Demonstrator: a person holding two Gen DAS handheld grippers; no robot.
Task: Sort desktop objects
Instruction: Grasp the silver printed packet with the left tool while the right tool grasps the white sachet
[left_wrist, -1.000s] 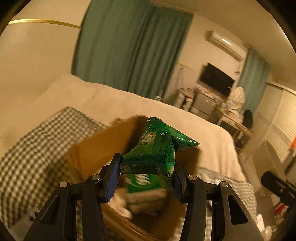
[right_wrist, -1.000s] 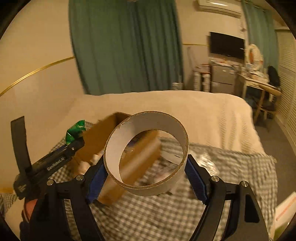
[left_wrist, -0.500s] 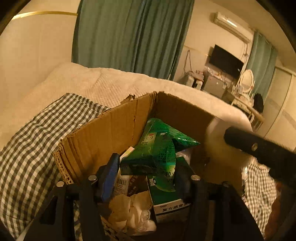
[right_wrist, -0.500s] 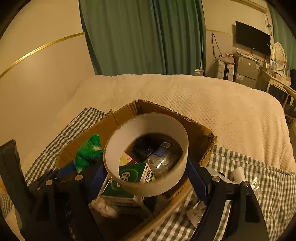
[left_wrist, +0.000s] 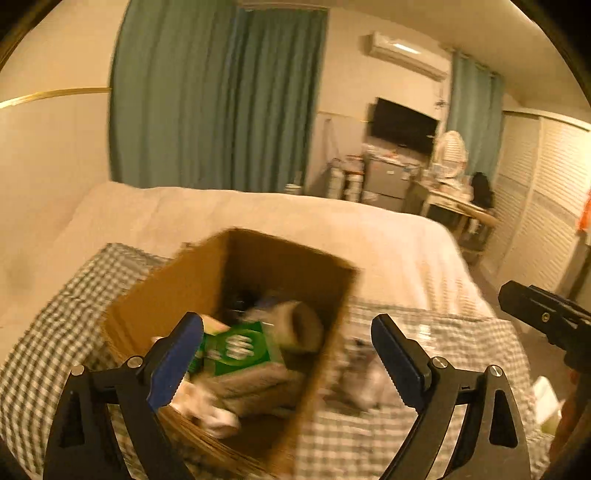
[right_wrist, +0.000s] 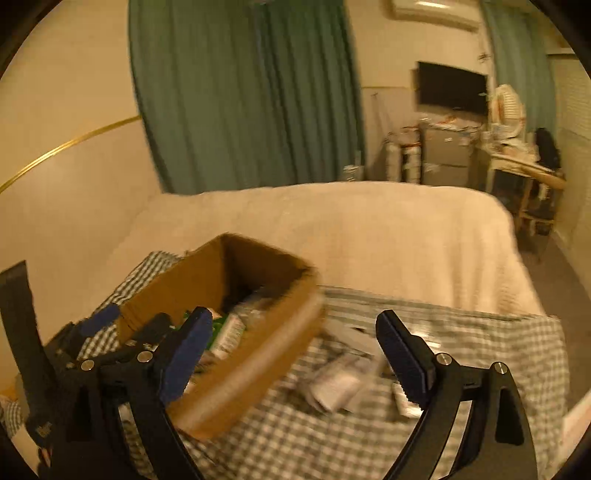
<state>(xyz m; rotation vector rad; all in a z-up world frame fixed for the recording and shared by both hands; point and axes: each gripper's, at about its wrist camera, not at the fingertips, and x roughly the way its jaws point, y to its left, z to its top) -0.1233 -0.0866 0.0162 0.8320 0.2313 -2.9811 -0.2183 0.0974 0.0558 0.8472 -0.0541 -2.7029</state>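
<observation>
An open cardboard box (left_wrist: 184, 288) stands on a checked cloth (left_wrist: 55, 332) on the bed. Inside lie a green carton (left_wrist: 240, 347), a pale cardboard tape ring (left_wrist: 303, 325) and crumpled white tissue (left_wrist: 218, 417); all are blurred. My left gripper (left_wrist: 288, 354) hangs over the box's near edge, its jaws opening with nothing held between them. My right gripper (right_wrist: 291, 350) hovers over the box's right wall (right_wrist: 258, 354), jaws also opening and empty. The left gripper (right_wrist: 129, 321) shows at the box's left side in the right wrist view.
Loose white packets and papers (right_wrist: 340, 380) lie on the checked cloth (right_wrist: 480, 350) right of the box. The cream bedspread (right_wrist: 332, 229) stretches behind. Green curtains, a television and a cluttered desk stand at the back of the room.
The left gripper let go of the green packet and the right let go of the cardboard ring, both into the box. Both grippers widened and drew back from the box.
</observation>
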